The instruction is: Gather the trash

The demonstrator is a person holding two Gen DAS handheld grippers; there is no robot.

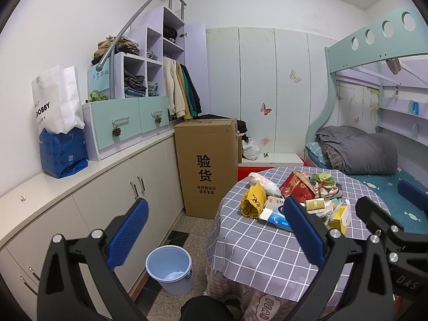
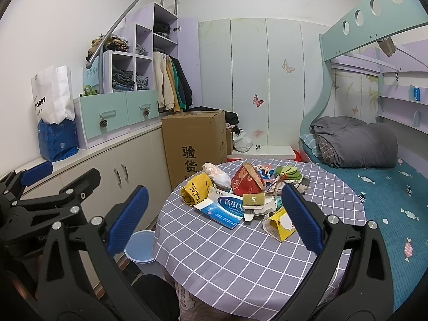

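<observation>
A pile of trash lies on the far half of a round table with a grey checked cloth (image 2: 227, 264): a yellow bag (image 2: 195, 191), a flattened blue-and-white box (image 2: 227, 210), a red carton (image 2: 246, 183), a small gold box (image 2: 254, 199), a yellow carton (image 2: 281, 224) and a clear plastic bag (image 2: 216, 175). My right gripper (image 2: 214, 190) is open, held above the table's near side. My left gripper (image 1: 216, 206) is open too, over the table's left edge. A light blue bin (image 1: 169, 267) stands on the floor below it, with something white inside.
A tall cardboard box (image 1: 206, 165) stands behind the bin. Low white cabinets (image 1: 107, 187) run along the left wall. A bunk bed (image 1: 374, 160) with a grey quilt borders the table on the right. Dark clothing of the person (image 1: 206, 307) shows at the bottom.
</observation>
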